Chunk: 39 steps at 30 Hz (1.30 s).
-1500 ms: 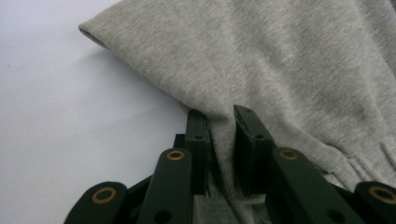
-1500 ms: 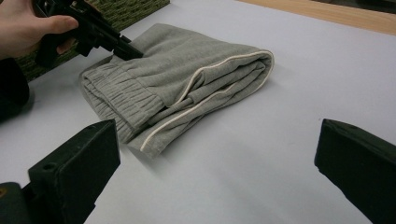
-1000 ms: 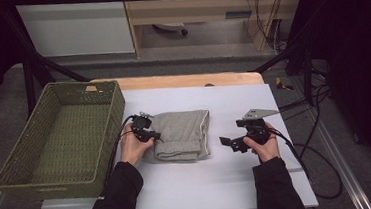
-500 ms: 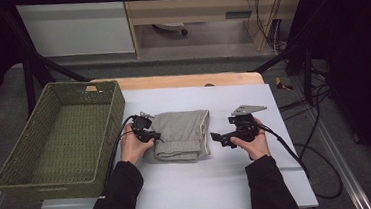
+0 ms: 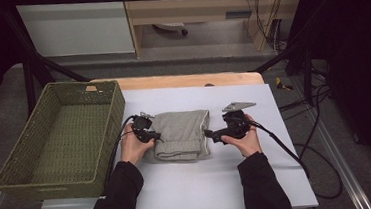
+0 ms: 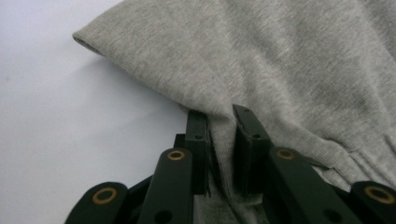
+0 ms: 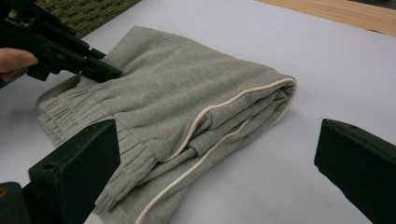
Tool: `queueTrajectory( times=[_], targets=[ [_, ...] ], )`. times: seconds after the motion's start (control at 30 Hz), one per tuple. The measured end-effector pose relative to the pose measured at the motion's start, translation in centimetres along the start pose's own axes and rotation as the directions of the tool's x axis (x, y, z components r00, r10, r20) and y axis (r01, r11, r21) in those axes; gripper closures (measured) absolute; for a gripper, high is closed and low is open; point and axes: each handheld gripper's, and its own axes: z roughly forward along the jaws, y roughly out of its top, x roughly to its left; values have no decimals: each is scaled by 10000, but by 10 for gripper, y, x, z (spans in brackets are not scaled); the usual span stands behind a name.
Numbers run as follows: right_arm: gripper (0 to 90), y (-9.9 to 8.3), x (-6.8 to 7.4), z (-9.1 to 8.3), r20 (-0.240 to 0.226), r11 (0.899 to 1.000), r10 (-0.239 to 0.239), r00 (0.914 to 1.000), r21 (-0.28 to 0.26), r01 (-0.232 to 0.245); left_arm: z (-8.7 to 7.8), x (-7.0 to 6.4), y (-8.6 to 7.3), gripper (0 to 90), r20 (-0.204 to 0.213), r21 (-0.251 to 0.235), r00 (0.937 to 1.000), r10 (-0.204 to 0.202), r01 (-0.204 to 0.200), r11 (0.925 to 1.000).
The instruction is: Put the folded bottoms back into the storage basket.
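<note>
left gripper (image 5: 151, 136) fingers clamped on grey sweatpants (image 5: 183, 134), right gripper (image 5: 211, 134) fingers spread

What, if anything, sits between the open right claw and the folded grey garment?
Nothing visible: only bare white table lies between the right claw and the grey garment, whose piped edge faces it.

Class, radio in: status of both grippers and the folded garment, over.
Left gripper shut on garment. Right gripper open, at its other edge. Basket beside it, nothing in the way.
</note>
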Motion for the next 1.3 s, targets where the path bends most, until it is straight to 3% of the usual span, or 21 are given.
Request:
queueTrajectory(
  times=[0.67, 1.03, 1.3],
  targets=[
    [36, 11, 5, 37, 589, 9980, 299, 9978, 546, -331, 0, 0, 0, 771, 13, 19, 10000, 84, -84, 10000],
    [93, 5, 3, 54, 911, 9946, 489, 9946, 874, -569, 0, 0, 0, 771, 7, 17, 9999, 127, -127, 9999],
    [144, -2, 2, 69, 930, 9869, 490, 9945, 1489, -626, 0, 0, 0, 771, 26, 31, 9999, 133, -133, 9999]
  ],
)
